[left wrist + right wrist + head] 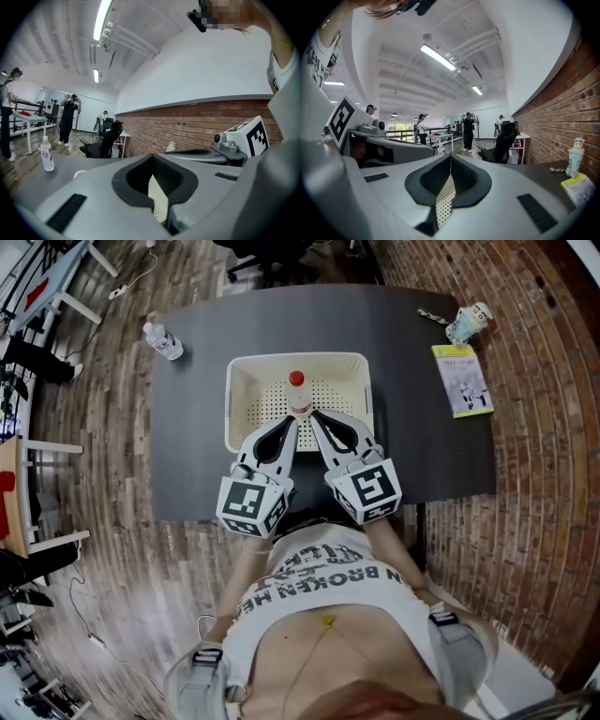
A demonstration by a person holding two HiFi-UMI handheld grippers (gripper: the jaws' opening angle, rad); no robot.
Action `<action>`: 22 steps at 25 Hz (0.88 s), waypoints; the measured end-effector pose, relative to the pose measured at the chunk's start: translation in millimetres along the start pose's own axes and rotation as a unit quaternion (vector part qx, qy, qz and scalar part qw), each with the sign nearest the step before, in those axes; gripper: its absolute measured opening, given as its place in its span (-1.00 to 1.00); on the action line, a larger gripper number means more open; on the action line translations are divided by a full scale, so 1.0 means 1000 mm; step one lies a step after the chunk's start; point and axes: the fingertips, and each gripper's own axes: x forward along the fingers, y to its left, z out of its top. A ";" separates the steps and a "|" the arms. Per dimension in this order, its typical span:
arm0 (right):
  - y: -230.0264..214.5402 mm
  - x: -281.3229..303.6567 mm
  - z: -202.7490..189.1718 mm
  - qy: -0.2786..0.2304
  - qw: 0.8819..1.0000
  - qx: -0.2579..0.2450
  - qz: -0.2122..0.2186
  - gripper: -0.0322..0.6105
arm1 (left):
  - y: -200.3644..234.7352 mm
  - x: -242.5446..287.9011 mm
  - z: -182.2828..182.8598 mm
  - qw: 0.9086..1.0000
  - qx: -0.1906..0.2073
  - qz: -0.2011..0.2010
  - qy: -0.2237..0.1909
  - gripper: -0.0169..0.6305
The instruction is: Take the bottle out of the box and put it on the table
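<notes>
Left tongs (286,427) and right tongs (317,420) are both fully shut and hold nothing; they angle together over the near wall of the white box (248,371) on the dark surface (403,352). Their tips sit just beside the red-capped bottle (298,392), upright inside the box, probably lining up a grasp; whether they touch it is unclear.

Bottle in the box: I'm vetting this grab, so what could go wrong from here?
The left hand-held gripper and right hand-held gripper are both shut, close to the upright bottle; pushing in like this could knock it over inside the box. The box's near wall could also snag either one.
</notes>
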 end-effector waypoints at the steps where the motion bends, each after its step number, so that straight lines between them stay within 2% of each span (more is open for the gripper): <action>1: -0.002 0.001 0.000 0.001 1.000 0.001 -0.003 -0.87 | 0.001 0.002 0.001 1.000 0.001 -0.004 0.001 -0.92; 12: -0.016 0.010 -0.001 0.001 1.000 0.008 -0.027 -0.87 | 0.004 0.021 0.000 0.999 0.004 -0.032 0.011 -0.92; 22: -0.027 0.015 -0.009 0.011 0.999 0.018 -0.034 -0.87 | 0.014 0.034 -0.011 0.999 0.006 -0.022 0.032 -0.92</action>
